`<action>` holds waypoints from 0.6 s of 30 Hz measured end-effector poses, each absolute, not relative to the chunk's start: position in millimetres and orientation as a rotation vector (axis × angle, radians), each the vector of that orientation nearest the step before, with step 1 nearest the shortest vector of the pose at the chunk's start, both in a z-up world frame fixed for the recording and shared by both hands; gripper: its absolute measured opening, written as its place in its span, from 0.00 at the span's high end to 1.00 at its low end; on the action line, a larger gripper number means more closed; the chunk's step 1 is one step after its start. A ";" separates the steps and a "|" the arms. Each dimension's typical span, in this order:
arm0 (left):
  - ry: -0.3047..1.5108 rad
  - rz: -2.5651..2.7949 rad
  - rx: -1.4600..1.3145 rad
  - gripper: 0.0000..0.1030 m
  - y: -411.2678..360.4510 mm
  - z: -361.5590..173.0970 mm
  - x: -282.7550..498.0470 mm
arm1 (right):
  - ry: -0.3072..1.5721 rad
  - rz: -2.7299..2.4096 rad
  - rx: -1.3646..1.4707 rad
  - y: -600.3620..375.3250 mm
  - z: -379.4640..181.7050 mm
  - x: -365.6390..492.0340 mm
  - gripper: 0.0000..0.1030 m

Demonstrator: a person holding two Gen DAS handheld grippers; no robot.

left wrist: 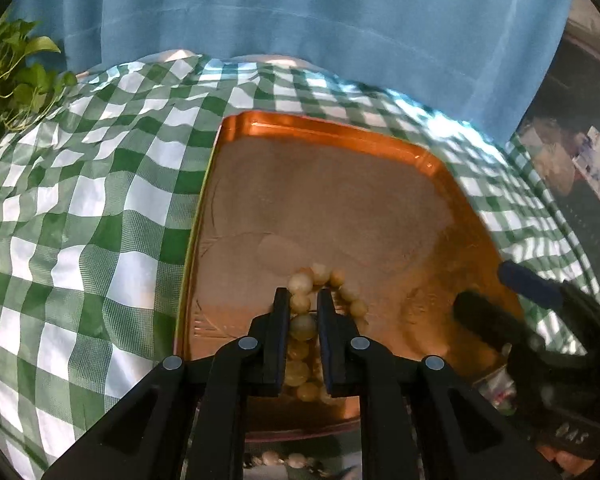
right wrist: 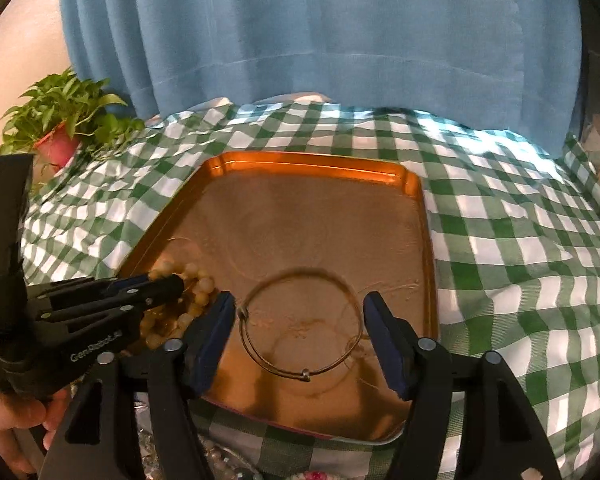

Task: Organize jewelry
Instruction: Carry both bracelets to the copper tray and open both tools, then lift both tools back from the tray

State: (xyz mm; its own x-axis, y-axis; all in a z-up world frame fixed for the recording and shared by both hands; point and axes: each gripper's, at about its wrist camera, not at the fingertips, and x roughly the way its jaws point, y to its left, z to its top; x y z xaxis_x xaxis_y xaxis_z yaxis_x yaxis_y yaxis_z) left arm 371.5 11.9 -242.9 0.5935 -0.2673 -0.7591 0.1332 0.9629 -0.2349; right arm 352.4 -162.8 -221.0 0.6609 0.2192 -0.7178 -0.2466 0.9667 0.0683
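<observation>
My left gripper (left wrist: 304, 300) has its two black fingers close together around a string of round, smooth, cream-yellow beads (left wrist: 302, 326). The fingers stand just beside the beads, and I cannot tell if they press on them. The beads lie in a shiny, flat, orange metal tray with rounded corners (left wrist: 340, 136), at about 6 o'clock in the left view and 8 o'clock in the right view.

My right gripper (right wrist: 300, 316) is spread wide, and nothing is pinched in it. Its fingers have dark blue pads (right wrist: 216, 332). Between them, on the tray floor, lies a thin round wire bangle with a tiny bead on it (right wrist: 300, 320).

White letters on the side of my left gripper read "GenRobot".

The tray sits on a soft, wrinkly cloth with green and white squares (right wrist: 520, 260). A leafy green plant in a red pot (right wrist: 60, 136) stands at 10 o'clock. A blue curtain (right wrist: 320, 40) hangs at 12 o'clock.
</observation>
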 end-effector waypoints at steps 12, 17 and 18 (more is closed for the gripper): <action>0.783 -0.235 -0.149 0.30 9.8 -213.7 345.6 | 0.711 0.284 0.017 -184.0 -202.0 325.7 0.14; 0.742 -0.255 -0.105 0.30 12.5 -209.6 314.9 | 0.655 0.292 0.005 -187.2 -189.8 298.6 0.03; 0.741 -0.252 -0.105 0.30 14.3 -208.1 307.9 | 0.645 0.290 0.007 -188.1 -186.9 292.6 0.03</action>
State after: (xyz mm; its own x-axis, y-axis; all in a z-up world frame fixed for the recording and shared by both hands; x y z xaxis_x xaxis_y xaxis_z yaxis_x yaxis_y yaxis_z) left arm 307.9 14.3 -208.1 0.7094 -0.2635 -0.6536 0.1900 0.9646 -0.1827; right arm 292.6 -188.1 -187.0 0.7603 0.2685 -0.5916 -0.2640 0.9597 0.0962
